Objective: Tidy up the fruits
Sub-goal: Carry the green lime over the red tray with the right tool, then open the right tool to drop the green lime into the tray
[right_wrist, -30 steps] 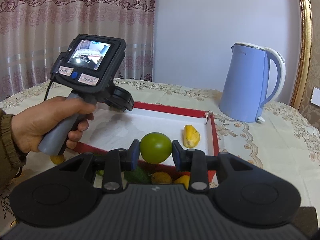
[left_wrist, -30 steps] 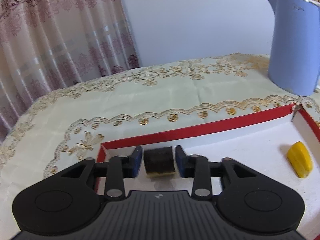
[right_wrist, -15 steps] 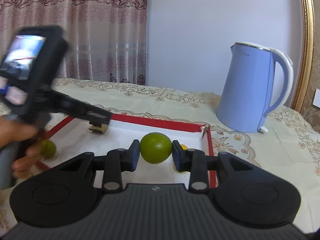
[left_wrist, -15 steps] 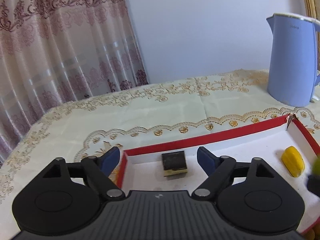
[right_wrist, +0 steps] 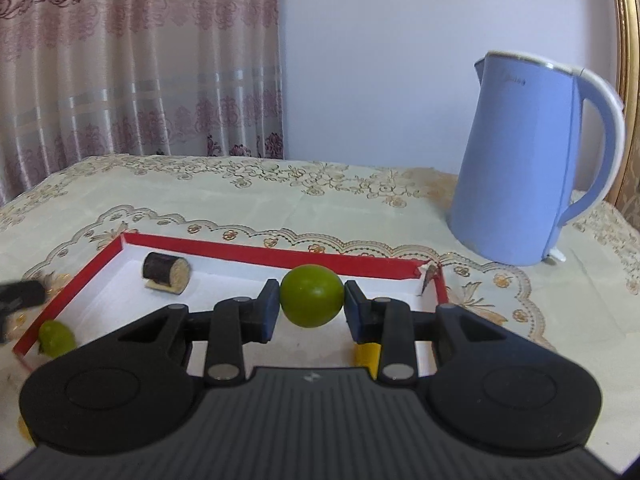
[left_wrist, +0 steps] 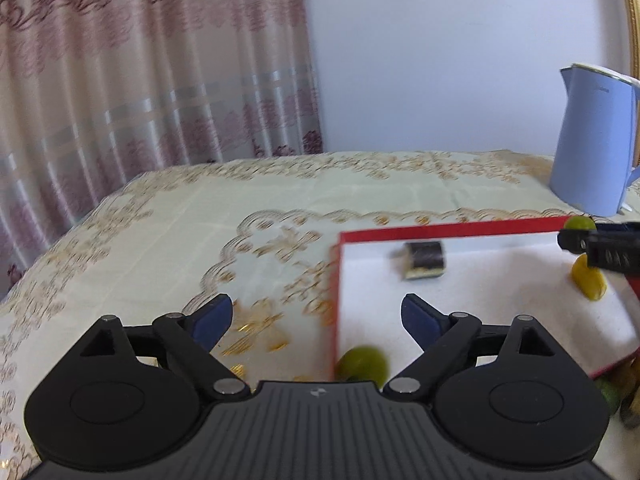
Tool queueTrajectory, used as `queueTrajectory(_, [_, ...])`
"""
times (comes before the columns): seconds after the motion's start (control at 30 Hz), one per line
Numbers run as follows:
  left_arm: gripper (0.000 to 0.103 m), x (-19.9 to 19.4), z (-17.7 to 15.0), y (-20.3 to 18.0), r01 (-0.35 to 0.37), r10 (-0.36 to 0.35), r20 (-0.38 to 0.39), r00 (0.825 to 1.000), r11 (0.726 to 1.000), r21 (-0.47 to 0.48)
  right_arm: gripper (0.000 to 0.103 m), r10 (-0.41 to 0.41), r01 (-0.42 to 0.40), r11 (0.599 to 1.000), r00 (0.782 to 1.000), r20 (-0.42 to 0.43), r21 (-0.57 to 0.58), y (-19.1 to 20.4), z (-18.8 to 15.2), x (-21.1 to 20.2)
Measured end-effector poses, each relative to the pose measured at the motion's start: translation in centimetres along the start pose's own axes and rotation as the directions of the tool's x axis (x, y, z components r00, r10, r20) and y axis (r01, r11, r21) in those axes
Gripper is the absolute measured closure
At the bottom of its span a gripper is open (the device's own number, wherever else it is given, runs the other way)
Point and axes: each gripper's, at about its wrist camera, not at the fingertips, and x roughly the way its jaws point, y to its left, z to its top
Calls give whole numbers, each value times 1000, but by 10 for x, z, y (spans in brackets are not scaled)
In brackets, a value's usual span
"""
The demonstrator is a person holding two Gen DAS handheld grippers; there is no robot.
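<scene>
The right tool point(right_wrist: 312, 307) is seen clamped on a round green fruit point(right_wrist: 311, 295), which is pressed between its two blue pads above the red-rimmed tray point(right_wrist: 72, 284). Ahead and to the left of this tool, a dark cut piece with a pale end point(right_wrist: 166, 275) is lying in the tray's far left corner. Just under its right finger a yellow fruit point(right_wrist: 367, 354) is partly hidden. Far to its left, a small green fruit point(right_wrist: 56, 337) is found beside the tray's near left rim.

The left tool point(left_wrist: 317, 319) is held wide, its jaws opening, with nothing between them. The tray's left rim point(left_wrist: 334, 300) is framed in its gap. The small green fruit point(left_wrist: 363, 364) is seen just below that gap, blurred. A blue kettle point(right_wrist: 528, 160) is standing on the cloth-covered surface point(right_wrist: 280, 200), well beyond the right tool.
</scene>
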Motion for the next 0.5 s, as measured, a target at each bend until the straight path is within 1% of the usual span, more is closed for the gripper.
queueTrajectory(0.1, [11, 1, -3, 12, -9, 9, -6, 1000, 999, -33, 70, -3, 3, 1000, 999, -33, 9, 1, 2, 17])
queueTrajectory(0.17, [11, 5, -3, 18, -17, 17, -10, 1000, 998, -58, 69, 19, -17, 999, 997, -70, 34, -1, 2, 26])
queueTrajectory(0.2, [11, 9, -3, 20, -27, 26, -14, 1000, 997, -70, 56, 30, -27, 998, 997, -74, 53, -3, 2, 27])
queueTrajectory(0.23, [11, 13, -2, 22, -37, 35, -17, 999, 996, -83, 31, 26, -22, 998, 998, -59, 67, -5, 1, 25])
queueTrajectory(0.3, [11, 22, -1, 24, -68, 67, -11, 998, 991, -115, 11, -6, 6, 998, 1000, 0, 61, -8, -1, 13])
queueTrajectory(0.33, [11, 27, -1, 25, -85, 85, -6, 996, 988, -131, 10, -14, 12, 999, 999, 37, 44, -9, -1, 7])
queueTrajectory(0.4, [11, 36, 0, 27, -109, 108, -13, 994, 981, -161, 8, -41, 40, 999, 998, 57, 9, -12, 0, 4])
queueTrajectory(0.5, [11, 49, 3, 28, -97, 90, -41, 995, 975, -200, 8, -115, 124, 987, 989, 94, -103, -8, -4, 6])
